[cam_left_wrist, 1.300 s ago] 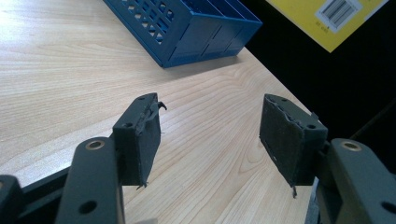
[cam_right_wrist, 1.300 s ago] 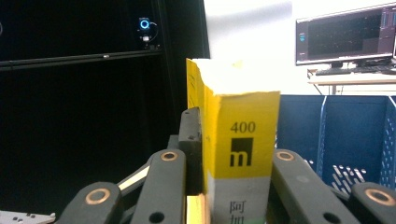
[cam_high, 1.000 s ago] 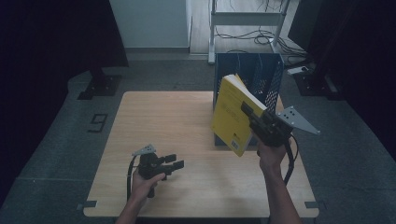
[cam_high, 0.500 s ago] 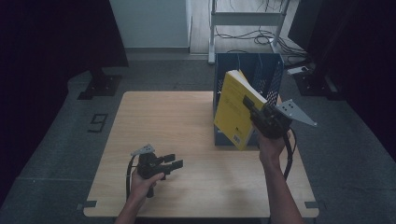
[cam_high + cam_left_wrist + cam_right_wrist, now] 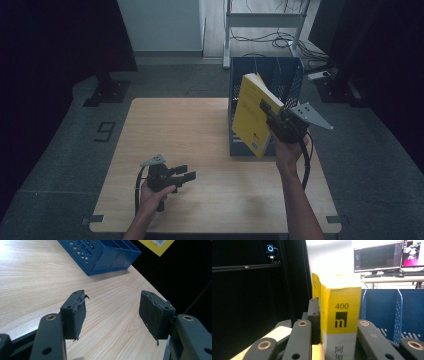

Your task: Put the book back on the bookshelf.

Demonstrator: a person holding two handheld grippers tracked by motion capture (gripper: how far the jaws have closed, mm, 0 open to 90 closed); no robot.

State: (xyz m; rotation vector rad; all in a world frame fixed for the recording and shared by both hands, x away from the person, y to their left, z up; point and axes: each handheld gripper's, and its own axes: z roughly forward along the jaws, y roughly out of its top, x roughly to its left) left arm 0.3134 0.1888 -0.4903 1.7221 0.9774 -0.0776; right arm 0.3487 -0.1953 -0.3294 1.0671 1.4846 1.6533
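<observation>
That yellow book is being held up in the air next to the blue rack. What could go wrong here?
The right gripper pinches the yellow book only near its spine, tilted in the air, so it might slip or swing. The book hangs close to the blue rack and could knock its wall on the way in. The left gripper sits open, too far off to steady anything.

A light wooden worktop (image 5: 200, 135) is seen standing on a grey floor (image 5: 65, 165). A blue perforated rack (image 5: 265, 90) is set upright on the worktop at its far right corner. The wood near and left of the rack is left bare. Beside the worktop's left edge, a "9" (image 5: 105, 131) is marked on the floor.
</observation>
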